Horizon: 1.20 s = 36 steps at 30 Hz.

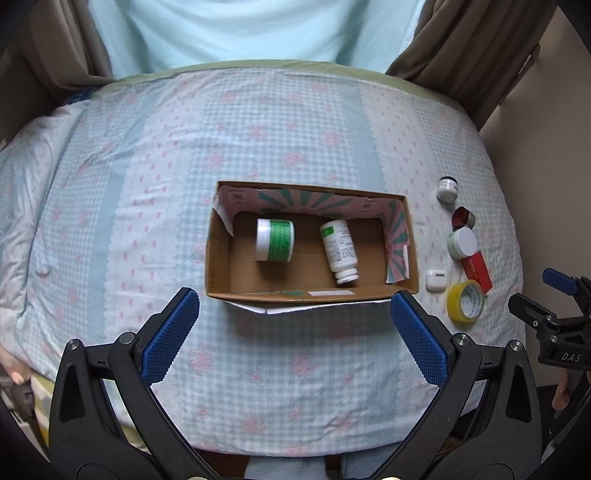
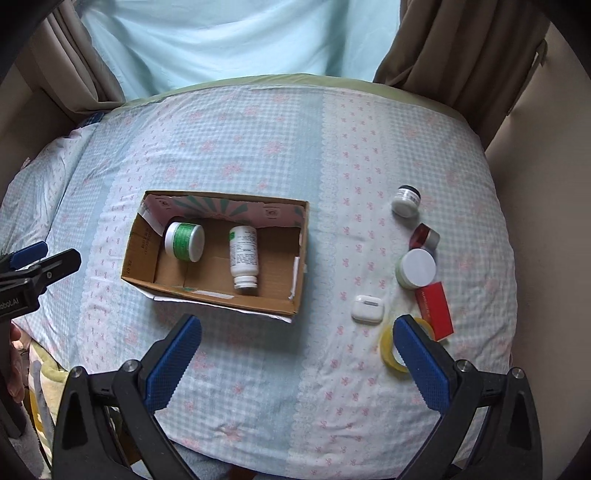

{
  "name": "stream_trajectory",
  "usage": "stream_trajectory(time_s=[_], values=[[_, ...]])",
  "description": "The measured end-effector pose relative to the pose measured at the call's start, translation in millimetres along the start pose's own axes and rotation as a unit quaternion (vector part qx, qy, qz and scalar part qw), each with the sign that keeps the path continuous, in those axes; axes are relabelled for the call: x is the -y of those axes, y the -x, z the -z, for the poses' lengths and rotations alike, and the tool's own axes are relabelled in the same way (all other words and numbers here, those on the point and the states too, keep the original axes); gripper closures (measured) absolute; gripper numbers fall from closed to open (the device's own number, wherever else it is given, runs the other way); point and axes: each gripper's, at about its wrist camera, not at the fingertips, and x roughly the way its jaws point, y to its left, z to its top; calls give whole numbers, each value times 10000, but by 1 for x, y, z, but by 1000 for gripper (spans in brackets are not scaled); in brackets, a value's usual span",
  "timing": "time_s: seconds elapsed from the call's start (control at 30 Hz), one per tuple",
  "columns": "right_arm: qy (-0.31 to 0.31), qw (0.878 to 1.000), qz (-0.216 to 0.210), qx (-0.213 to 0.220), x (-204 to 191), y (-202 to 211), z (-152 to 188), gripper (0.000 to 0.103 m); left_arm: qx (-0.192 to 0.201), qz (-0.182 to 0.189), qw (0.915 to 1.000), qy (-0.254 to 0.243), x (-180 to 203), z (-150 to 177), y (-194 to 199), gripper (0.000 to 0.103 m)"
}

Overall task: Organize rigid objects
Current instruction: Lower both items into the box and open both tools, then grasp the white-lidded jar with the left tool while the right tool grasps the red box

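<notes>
An open cardboard box point(image 1: 218, 258) point(image 2: 140, 254) lies on the bed. Inside it are a green-labelled white jar point(image 1: 275, 240) point(image 2: 184, 242) and a white pill bottle point(image 1: 340, 251) point(image 2: 243, 258), both on their sides. To the box's right lie a small white jar point(image 1: 447, 189) point(image 2: 405, 201), a red-lidded jar point(image 1: 463, 218) point(image 2: 424, 236), a white-lidded green jar point(image 1: 461, 242) point(image 2: 416, 267), a red box point(image 1: 478, 269) point(image 2: 436, 308), a white earbud case point(image 1: 436, 280) point(image 2: 367, 308) and a yellow tape roll point(image 1: 465, 301) point(image 2: 389, 349). My left gripper point(image 1: 295, 332) is open in front of the box. My right gripper point(image 2: 297, 350) is open, its right finger over the tape roll.
The bed point(image 1: 258, 129) has a checked blue-and-pink cover and fills both views. Brown curtains point(image 2: 443, 48) hang at the far corners, with a pale blue sheet point(image 1: 240, 33) between them. A wall point(image 2: 546, 166) runs along the bed's right side.
</notes>
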Motion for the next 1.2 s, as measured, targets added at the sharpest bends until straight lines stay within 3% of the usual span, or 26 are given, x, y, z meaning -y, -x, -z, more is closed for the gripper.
stream_trajectory(time_s=[0.2,0.4,0.63,0.87,1.2], values=[[-35,10000,-14,4,90,3,35,0,66,77,9999,-99,78,20,-4,0],[-135,9999,2,-35,183,-9,52,0,-83,180,9983,-541,169,24,-34,0],[-277,9995,-26,-167,245,-31,56,0,-325,409,9904,-1279,255,14,-79,0],[-420,9988,-102,-249,265,-75,57,0,-544,497,9675,-2421,315,0,-145,0],[-552,9973,-293,-392,269,-153,50,7,-611,647,9177,-3872,357,-12,-245,0]])
